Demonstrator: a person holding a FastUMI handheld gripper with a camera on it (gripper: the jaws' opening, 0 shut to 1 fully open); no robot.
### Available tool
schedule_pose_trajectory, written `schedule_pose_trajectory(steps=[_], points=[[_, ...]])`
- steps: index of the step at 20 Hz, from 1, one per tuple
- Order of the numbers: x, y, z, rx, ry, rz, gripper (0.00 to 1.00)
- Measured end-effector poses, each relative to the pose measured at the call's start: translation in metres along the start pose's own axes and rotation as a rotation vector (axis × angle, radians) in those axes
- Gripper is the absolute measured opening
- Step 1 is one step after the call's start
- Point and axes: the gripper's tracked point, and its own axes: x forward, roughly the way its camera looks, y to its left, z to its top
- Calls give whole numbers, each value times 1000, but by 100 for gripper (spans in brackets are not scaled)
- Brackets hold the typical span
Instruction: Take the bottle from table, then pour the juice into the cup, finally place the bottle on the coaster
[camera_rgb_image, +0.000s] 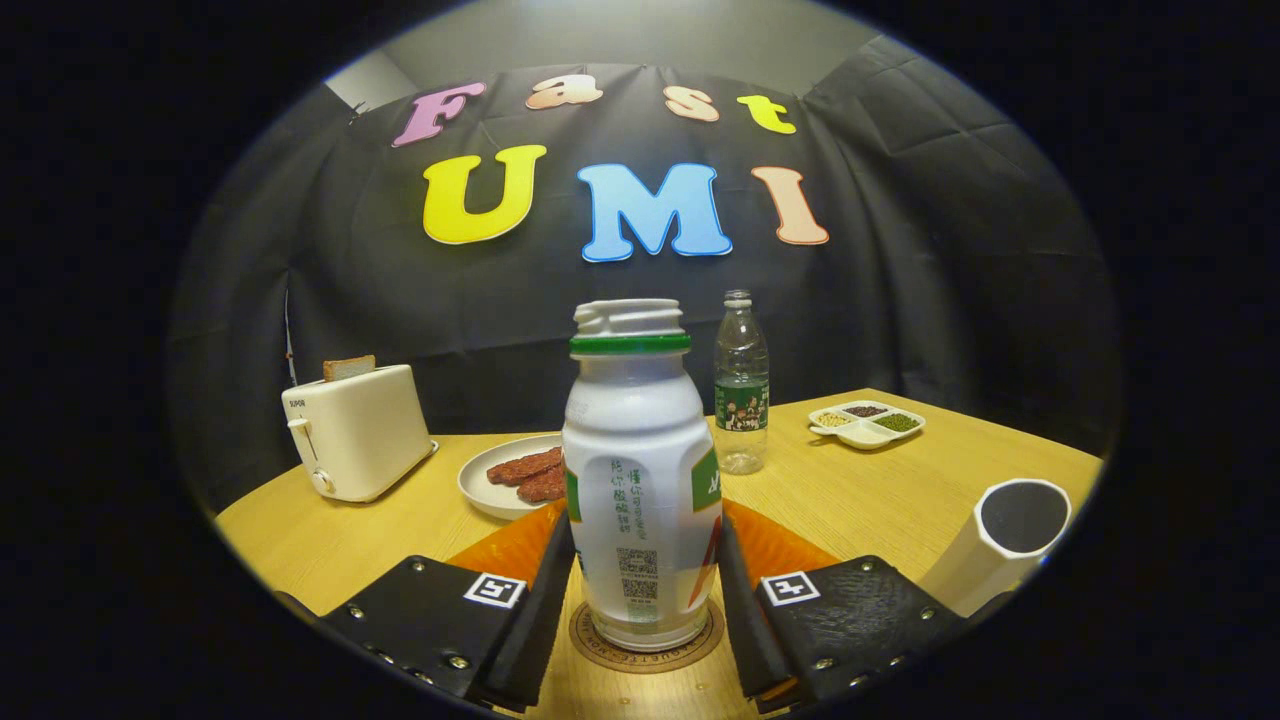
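Standing upright on the coaster (646, 648), the bottle (640, 480) sits between my claw (646, 600) — fingers flank it, barely parted; pulling back crooked could tip it.

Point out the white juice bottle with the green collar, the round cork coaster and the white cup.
white juice bottle with the green collar (640, 480), gripper view: middle of its body.
round cork coaster (600, 650), gripper view: its rim under the bottle.
white cup (960, 570), gripper view: its outer wall.

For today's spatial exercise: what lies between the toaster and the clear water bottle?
In the gripper view, a plate of reddish slices and the white bottle, standing on the coaster between the tongs, lie between toaster and water bottle.
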Motion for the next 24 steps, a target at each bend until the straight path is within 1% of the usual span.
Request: schedule_pose_trajectory(steps=[3, 5, 7, 9, 14, 20, 24], points=[[0, 0, 0, 6, -8, 3, 76], [-2, -5, -4, -3, 6, -11, 79], [-3, -6, -4, -5, 11, -15, 86], [-3, -9, -1, -9, 0, -19, 96], [-11, -10, 23, 28, -60, 1, 96], [-35, -5, 78, 39, -188, 32, 96], [-49, -3, 101, 46, -227, 48, 96]])
